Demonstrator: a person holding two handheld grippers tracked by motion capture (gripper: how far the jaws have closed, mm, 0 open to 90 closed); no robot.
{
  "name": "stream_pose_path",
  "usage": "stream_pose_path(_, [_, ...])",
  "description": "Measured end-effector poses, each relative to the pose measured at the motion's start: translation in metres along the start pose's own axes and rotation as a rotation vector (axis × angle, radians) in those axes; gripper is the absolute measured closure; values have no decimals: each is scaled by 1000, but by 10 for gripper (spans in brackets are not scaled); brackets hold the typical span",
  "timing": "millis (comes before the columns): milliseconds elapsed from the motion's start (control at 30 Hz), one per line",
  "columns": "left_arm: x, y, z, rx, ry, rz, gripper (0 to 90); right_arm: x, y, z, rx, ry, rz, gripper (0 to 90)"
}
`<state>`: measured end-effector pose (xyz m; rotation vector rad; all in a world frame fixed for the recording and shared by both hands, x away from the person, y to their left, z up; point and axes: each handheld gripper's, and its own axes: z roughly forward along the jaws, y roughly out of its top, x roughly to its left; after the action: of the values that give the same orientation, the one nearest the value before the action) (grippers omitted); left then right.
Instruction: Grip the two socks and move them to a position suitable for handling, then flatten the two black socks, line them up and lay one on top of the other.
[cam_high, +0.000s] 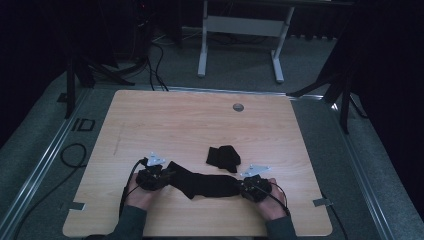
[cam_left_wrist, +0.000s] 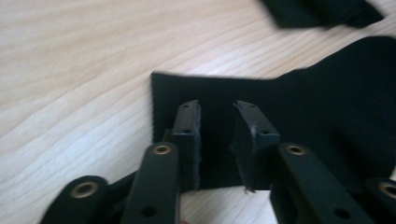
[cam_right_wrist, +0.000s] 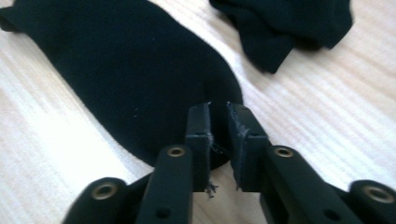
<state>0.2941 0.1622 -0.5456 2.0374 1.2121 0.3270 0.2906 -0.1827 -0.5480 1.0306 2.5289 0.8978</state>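
A long black sock (cam_high: 202, 183) is lying flat across the near part of the wooden bench (cam_high: 200, 120), stretching between the person's two hands. A second black sock (cam_high: 223, 158), bunched up, is sitting just beyond it, near its right half and apart from both grippers.

The left gripper (cam_high: 159, 177) is resting at the sock's left end, held in the person's left hand (cam_high: 139, 192). In the left gripper view, its two black jaws are standing apart over the straight cuff edge of the sock (cam_left_wrist: 299, 121), with a clear gap between the pads (cam_left_wrist: 192, 135); the cloth is lying flat beneath them and is not being pinched.

The right gripper (cam_high: 246, 186) is sitting at the sock's right end, in the right hand (cam_high: 270, 200). In the right gripper view, its jaws are hanging over the rounded toe end of the sock (cam_right_wrist: 130, 79), parted by a narrow gap; the pads (cam_right_wrist: 201, 135) are not pressing on the cloth, which is lying flat on the bench (cam_right_wrist: 327, 116). The bunched sock (cam_right_wrist: 285, 25) is showing at the top of that view, a little way off from the toe.
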Motion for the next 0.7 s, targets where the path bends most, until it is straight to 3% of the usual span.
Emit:
stream_pose_path(100, [-1, 1, -1, -35, -14, -1, 633, 0, 3, -4, -26, -2, 9, 692])
stream_pose_path(333, [-1, 1, 3, -40, -11, 2, 600, -8, 4, -12, -70, -11, 48, 631])
stream_pose_path(567, [0, 2, 3, -60, -8, -12, 591, -12, 3, -14, -80, -15, 75, 615])
stream_pose_path(700, [-1, 2, 3, -64, -13, -14, 582, -24, 10, -16, -100, -46, 109, 612])
